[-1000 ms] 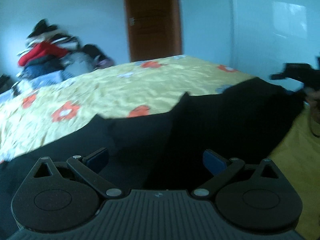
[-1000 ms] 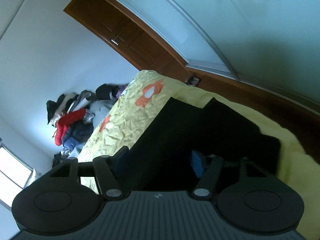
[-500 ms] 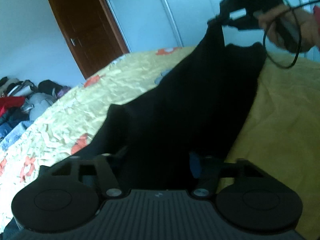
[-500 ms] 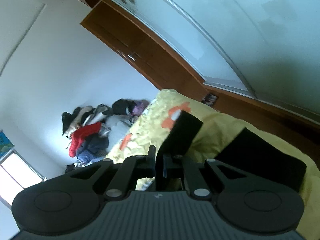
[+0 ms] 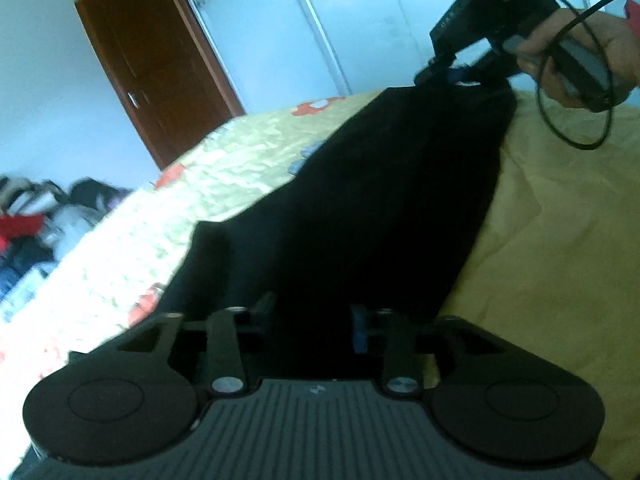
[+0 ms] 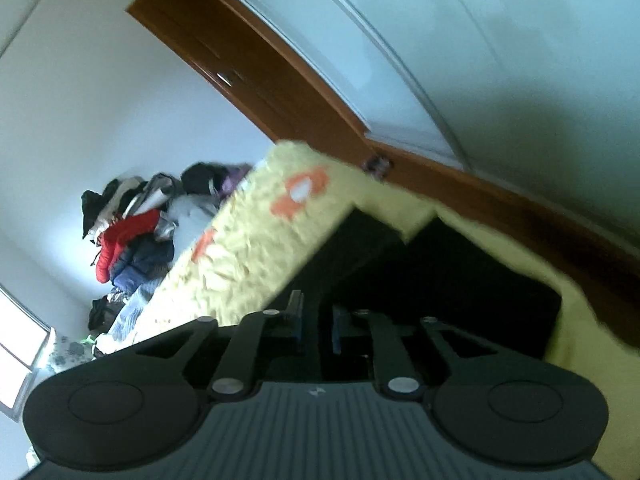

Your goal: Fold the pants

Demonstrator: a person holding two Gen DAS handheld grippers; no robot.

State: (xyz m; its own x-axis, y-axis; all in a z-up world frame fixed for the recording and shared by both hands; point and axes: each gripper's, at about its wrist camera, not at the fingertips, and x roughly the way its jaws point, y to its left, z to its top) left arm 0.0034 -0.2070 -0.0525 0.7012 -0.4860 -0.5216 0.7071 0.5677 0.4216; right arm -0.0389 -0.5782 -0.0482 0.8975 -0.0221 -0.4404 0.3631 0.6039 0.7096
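Note:
Black pants stretch over the yellow flowered bed between both grippers. My left gripper is shut on the near end of the pants. My right gripper shows at the upper right of the left wrist view, held in a hand, shut on the far end and lifting it. In the right wrist view the right gripper has its jaws close together on black cloth, and the pants hang down to the bed.
A brown door and a white wardrobe stand past the bed. A heap of clothes lies at the far side of the bed. A black cable loops from the right gripper.
Both grippers closed on the pants. The right gripper rose with its end, then came down a little. The left wrist view turned toward the right gripper.

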